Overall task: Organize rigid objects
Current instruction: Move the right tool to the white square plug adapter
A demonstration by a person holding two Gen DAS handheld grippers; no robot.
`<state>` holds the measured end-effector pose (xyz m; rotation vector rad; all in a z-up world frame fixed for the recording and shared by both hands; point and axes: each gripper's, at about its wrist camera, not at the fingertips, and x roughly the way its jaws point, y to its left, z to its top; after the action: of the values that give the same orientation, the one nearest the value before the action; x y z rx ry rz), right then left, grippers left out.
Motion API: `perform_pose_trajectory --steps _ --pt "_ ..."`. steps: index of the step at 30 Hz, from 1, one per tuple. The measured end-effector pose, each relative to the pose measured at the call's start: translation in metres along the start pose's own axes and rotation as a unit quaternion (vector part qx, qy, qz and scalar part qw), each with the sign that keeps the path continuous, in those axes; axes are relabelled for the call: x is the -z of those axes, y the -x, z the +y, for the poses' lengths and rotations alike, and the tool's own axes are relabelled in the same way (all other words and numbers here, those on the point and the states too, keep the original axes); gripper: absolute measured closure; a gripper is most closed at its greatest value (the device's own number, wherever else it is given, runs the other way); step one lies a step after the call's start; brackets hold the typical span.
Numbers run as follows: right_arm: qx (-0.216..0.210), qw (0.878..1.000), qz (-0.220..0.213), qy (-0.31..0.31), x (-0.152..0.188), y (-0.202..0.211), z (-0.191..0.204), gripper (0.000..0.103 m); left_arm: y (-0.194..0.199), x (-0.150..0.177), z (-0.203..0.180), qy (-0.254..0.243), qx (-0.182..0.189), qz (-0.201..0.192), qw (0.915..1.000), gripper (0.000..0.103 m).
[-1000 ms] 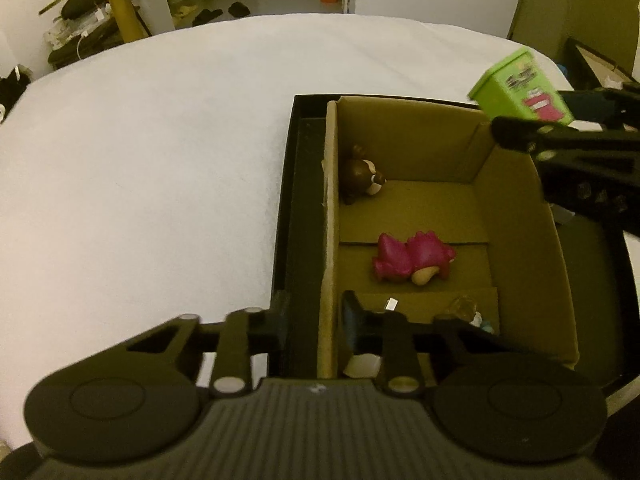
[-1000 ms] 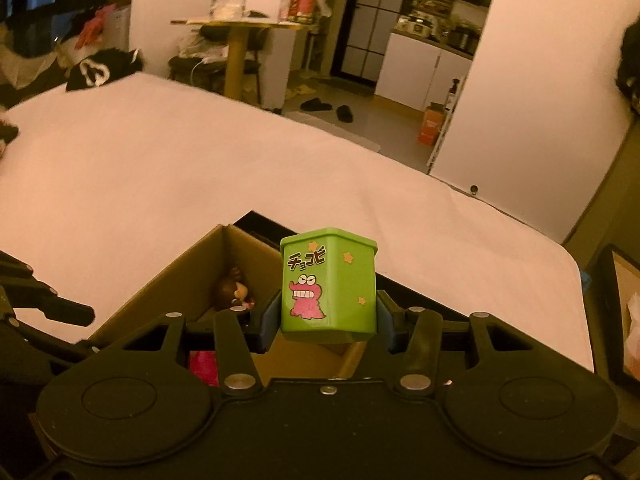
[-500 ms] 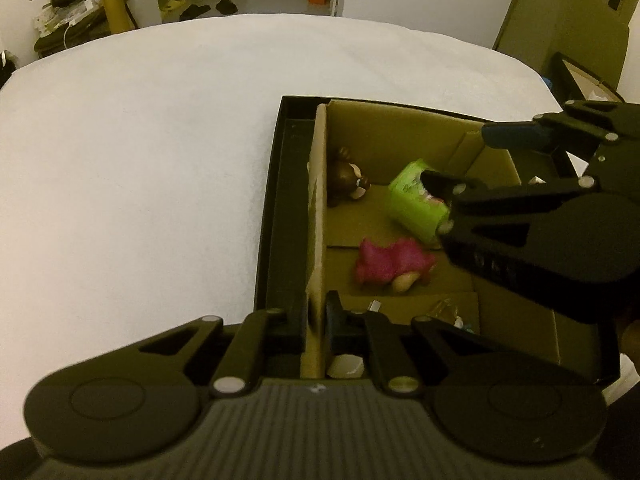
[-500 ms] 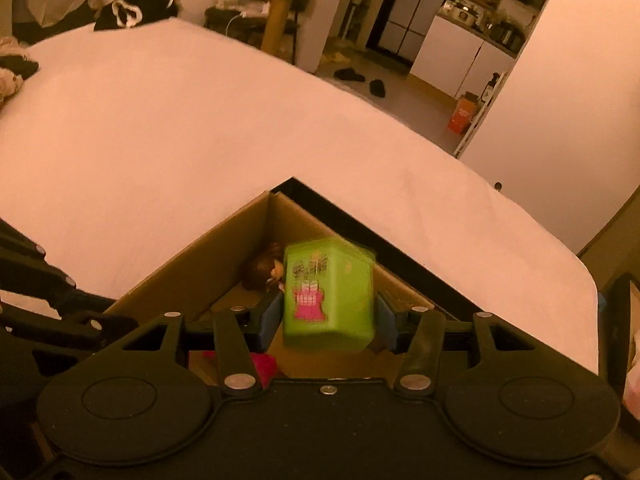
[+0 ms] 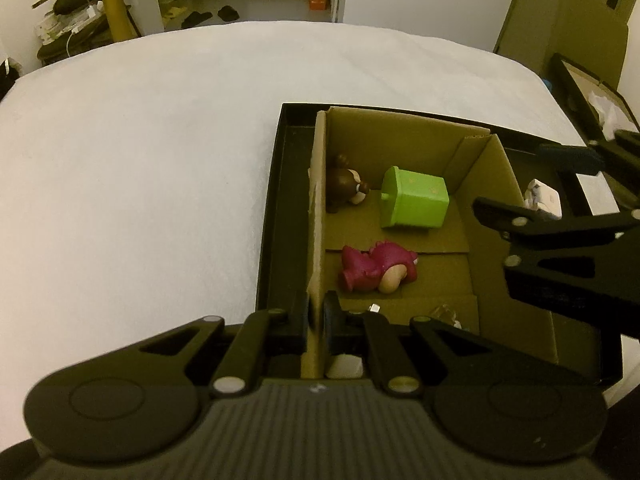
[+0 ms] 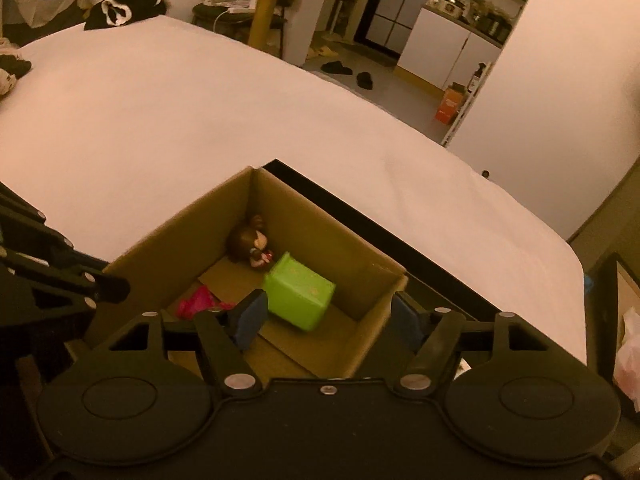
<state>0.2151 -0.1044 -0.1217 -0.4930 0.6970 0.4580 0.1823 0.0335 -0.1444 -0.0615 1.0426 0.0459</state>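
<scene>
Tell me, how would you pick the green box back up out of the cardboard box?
Come straight down from above. The green box lies on its side on the cardboard box floor, so put the fingers on its two flat long sides. The brown toy sits close to its lid end, so that end looks too crowded.

Matt cardboard box; glossy plastic green tub.
</scene>
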Motion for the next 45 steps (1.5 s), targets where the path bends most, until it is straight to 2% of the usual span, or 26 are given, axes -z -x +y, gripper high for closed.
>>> perform_pose_trajectory --steps 14,19,30,35,37,40,45 --pt "0.021 0.996 -0.004 -0.089 0.027 0.004 -0.038 0.025 0.002 -0.001 -0.011 -0.018 -0.023 0.001 0.9996 0.097" --pt "0.024 0.993 -0.001 -0.114 0.039 0.003 -0.050 0.022 0.001 0.000 -0.018 -0.031 -0.043 0.005 0.9986 0.094" --pt "0.025 0.985 -0.003 -0.171 0.064 -0.006 -0.071 0.021 -0.004 -0.003 -0.033 -0.067 -0.084 0.014 0.9941 0.091" --pt "0.030 0.978 0.004 -0.206 0.072 -0.017 -0.080 0.021 -0.006 -0.006 -0.040 -0.076 -0.112 0.020 0.9906 0.081" --pt "0.028 0.975 0.007 -0.221 0.075 -0.022 -0.085 0.021 -0.007 -0.007 -0.044 -0.085 -0.129 0.017 0.9879 0.066" --pt "0.028 0.970 0.010 -0.243 0.080 -0.030 -0.094 0.021 -0.009 -0.008 -0.052 -0.104 -0.160 0.012 0.9816 0.051" --pt "0.029 0.959 0.021 -0.282 0.086 -0.045 -0.107 0.021 -0.016 -0.012 -0.060 -0.123 -0.186 0.016 0.9746 0.046"
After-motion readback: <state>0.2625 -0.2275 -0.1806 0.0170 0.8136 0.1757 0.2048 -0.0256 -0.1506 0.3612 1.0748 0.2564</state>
